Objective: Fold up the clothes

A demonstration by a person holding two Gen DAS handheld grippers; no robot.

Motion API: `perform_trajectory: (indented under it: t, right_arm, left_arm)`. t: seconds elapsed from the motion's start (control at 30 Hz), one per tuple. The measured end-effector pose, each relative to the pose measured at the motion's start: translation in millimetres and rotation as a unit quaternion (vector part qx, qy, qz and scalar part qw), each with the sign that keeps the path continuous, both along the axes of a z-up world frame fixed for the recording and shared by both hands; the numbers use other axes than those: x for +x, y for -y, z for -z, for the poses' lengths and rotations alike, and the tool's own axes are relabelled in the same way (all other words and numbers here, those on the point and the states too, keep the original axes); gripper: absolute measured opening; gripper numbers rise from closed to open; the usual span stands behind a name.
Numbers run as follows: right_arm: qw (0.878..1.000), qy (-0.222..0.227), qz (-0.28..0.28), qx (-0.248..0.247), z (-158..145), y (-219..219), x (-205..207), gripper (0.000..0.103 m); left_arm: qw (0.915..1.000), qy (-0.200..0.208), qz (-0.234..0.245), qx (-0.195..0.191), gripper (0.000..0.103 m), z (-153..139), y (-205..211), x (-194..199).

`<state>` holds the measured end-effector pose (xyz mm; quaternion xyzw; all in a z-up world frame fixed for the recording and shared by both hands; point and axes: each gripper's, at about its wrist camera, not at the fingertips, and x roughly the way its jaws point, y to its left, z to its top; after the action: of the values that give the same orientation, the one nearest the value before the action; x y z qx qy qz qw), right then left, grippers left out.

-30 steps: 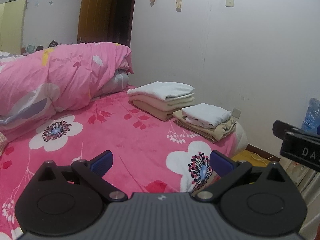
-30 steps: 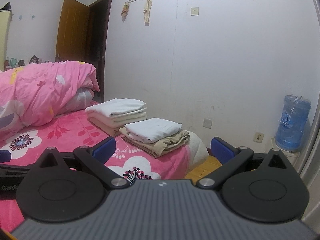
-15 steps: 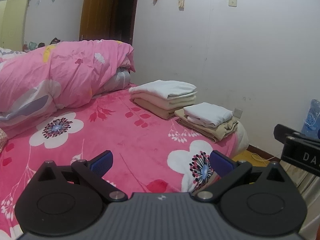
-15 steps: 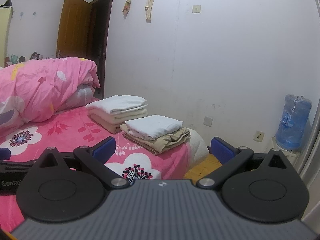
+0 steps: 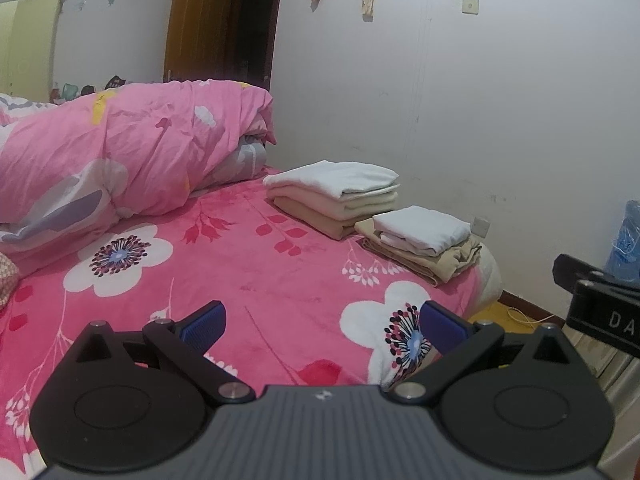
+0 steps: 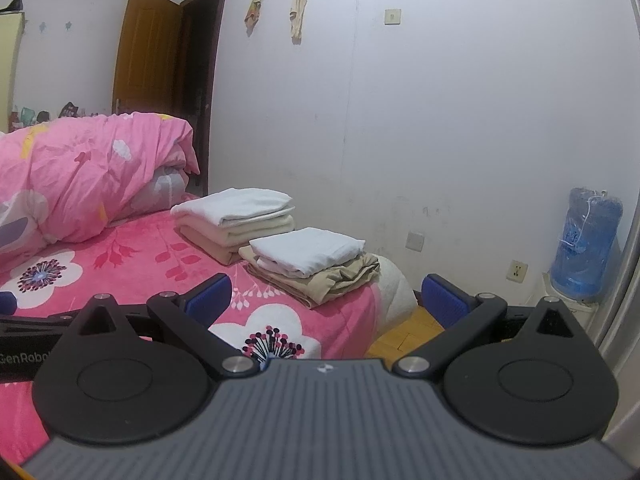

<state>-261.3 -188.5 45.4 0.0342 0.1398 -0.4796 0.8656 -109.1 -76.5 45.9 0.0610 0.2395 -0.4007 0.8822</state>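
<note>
My left gripper (image 5: 322, 326) hangs with its blue-padded fingers (image 5: 204, 322) spread wide and nothing between them; below the gap lies only the pink flowered bedspread (image 5: 248, 272). My right gripper (image 6: 328, 294) is spread just as wide and likewise holds nothing, its left pad over the bed's edge and its right pad (image 6: 442, 298) over the wooden floor (image 6: 404, 328) beyond the mattress corner. Part of my right gripper's black body shows at the right edge of the left wrist view.

Ahead of both, near the far corner of the bed, sit the folded clothes in two stacks, just beside each other. The nearer stack (image 5: 424, 242) has a white piece on top of tan ones, close to the bed's edge. The farther stack (image 5: 334, 192) has a white piece over cream and tan layers, close to the wall.

To the left, a rumpled pink duvet (image 5: 132, 160) is heaped on the bed. Behind it stands a brown door (image 6: 146, 52). A blue water jug (image 6: 586, 244) stands by the wall to the right.
</note>
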Motion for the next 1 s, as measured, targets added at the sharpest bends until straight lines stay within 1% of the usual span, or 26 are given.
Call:
perform_trajectory:
  t: [1.0]
  right_arm:
    - [1.0,-0.002,0.001,-0.002,-0.5,3.1,2.2,0.102]
  left_arm:
    - [1.0,-0.004,0.002,-0.002,0.103,1.1,2.7,2.4]
